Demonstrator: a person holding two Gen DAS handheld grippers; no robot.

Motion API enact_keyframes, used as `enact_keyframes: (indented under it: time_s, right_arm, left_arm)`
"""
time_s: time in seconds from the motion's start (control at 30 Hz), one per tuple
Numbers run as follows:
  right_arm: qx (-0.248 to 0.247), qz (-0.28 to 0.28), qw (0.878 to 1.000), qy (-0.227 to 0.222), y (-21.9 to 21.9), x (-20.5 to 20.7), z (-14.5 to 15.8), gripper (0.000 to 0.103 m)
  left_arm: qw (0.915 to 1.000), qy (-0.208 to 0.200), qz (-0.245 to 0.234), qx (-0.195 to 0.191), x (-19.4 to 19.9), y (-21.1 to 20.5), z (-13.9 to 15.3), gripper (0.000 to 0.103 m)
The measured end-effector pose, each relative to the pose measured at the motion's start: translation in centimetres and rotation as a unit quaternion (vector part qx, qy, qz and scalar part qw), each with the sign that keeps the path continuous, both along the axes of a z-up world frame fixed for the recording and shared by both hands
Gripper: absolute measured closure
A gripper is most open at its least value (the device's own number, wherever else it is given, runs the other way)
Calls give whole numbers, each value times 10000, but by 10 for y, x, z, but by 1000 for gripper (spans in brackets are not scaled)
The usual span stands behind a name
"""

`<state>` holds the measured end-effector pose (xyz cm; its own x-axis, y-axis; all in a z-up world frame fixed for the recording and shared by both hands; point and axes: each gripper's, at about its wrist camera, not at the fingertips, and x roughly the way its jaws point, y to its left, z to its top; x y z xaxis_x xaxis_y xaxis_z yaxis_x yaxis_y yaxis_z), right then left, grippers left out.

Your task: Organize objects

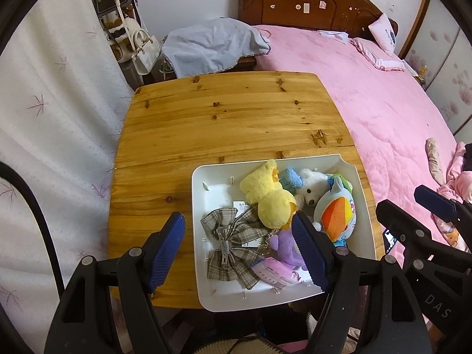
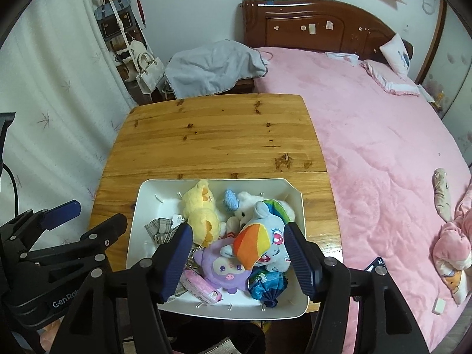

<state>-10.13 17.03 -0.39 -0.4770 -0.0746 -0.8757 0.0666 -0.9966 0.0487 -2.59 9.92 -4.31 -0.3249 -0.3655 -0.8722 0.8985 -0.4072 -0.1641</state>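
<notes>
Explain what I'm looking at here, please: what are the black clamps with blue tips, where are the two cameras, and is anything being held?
No robot arm here: a person holds a two-finger clamp in each hand, each carrying its own fisheye camera looking along its fingers. One view shows the left gripper, the other the right gripper. Both hover open over a white tray on a wooden table beside a pink bed. The tray holds a yellow plush, a rainbow pony plush and a plaid bow. Nothing is held.

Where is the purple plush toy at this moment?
The purple plush toy lies in the white tray at its near side, in the right wrist view under the rainbow pony plush, between the pink packet and the blue pouch.
</notes>
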Motion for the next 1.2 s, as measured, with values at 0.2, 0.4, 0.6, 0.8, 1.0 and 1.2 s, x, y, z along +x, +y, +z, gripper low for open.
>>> enact_keyframes:
  time_s: [0.2,0.4,0.6,0.8,1.0,1.2]
  right_arm:
    - [82,33,10000,-6,-4,1,0,38]
    - [120,45,9999,-34,-6,2,-1,38]
    - [134,30,9999,-49,-6,1,-1,38]
    - [138,17,9999,-48,-5,2,-1,38]
    - [133,5,9999,-63,-5,1,-2,38]
    - [129,0,9999,-86,-7,3,-4,38]
  left_arm:
    - [10000,-4,22,-4,2,0,0,25]
    - [10000,-14,21,-3,2,0,1,25]
    - [10000,-11,26,-27,3,0,1,25]
    - [10000,-19,-9,-30,4,-1,1,25]
    - [10000,-29,-20,-32,3,-2,1,25]
    - [10000,-45,-26,-32,4,-2,0,25]
